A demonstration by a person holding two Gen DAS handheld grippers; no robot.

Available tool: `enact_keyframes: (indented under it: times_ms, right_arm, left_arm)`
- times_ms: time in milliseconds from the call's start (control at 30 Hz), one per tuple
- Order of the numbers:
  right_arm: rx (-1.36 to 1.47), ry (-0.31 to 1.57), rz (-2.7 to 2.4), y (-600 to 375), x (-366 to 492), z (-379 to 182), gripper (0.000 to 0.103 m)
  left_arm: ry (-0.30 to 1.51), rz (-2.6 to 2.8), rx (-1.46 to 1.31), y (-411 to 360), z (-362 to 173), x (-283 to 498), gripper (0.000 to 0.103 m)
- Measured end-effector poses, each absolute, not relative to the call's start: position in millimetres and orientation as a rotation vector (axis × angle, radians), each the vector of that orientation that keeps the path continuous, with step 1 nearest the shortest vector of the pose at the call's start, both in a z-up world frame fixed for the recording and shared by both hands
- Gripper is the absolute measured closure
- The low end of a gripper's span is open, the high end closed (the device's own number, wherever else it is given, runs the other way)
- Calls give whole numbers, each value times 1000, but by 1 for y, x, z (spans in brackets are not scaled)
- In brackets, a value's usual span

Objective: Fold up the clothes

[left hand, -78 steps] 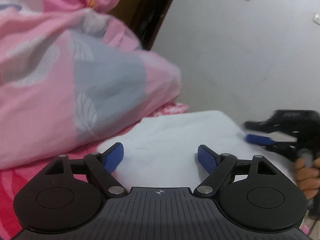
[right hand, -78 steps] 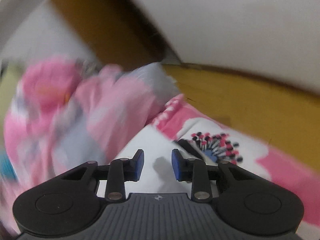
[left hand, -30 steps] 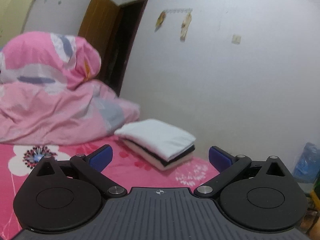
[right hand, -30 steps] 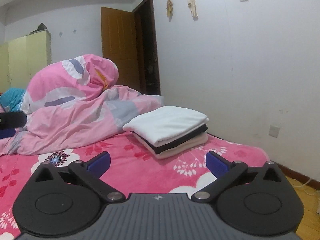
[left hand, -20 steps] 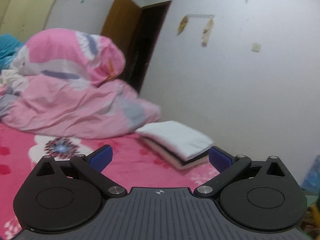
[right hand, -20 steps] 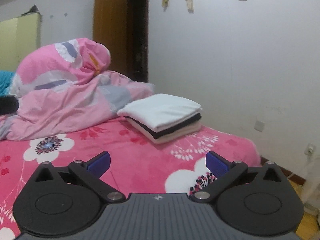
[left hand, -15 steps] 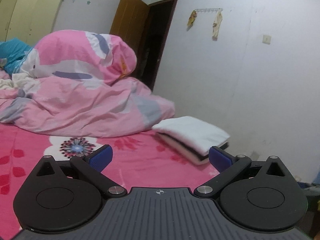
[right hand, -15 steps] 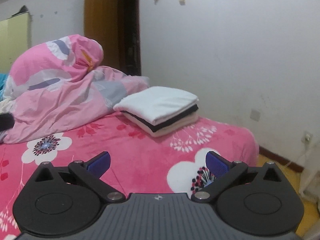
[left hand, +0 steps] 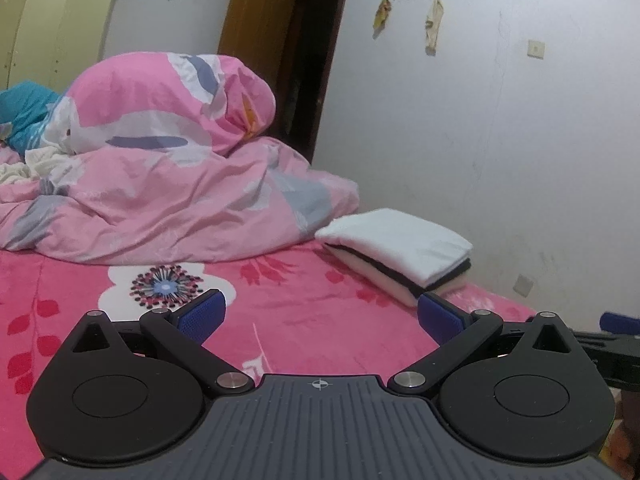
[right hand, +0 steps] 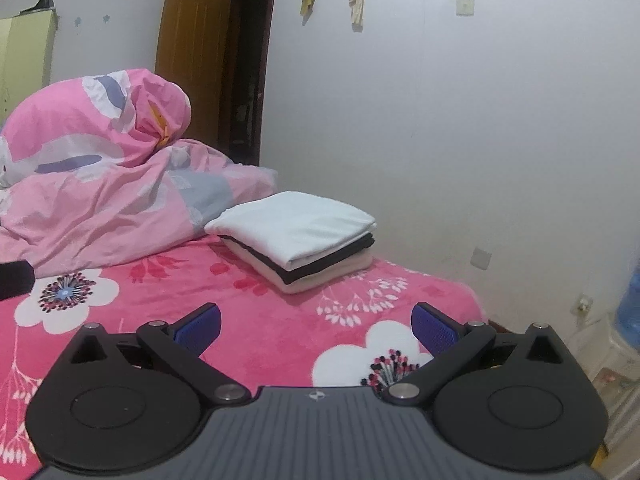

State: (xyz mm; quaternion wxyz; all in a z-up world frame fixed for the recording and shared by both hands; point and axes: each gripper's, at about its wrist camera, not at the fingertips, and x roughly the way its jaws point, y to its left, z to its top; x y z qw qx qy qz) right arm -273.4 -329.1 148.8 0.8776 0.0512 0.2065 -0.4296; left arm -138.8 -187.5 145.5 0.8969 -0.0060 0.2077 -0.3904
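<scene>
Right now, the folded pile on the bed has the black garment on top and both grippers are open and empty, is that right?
Not quite: the white garment is on top, with the black garment beneath it, as the right wrist view shows. The left gripper and right gripper are indeed open and empty.

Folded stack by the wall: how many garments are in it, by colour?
White folded garment: 1
Black folded garment: 1
Cream folded garment: 1
Total: 3, stacked on the pink floral bedspread, white on top, cream at the bottom.
</scene>
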Motion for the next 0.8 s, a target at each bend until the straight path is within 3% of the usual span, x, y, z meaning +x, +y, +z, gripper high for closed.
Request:
enact_keyframes:
  times_ms: [800]
  right_arm:
    - [94,433,-918,-320,-273,148,0]
  left_arm:
    - [450,-793,29,-192,141,-146,0]
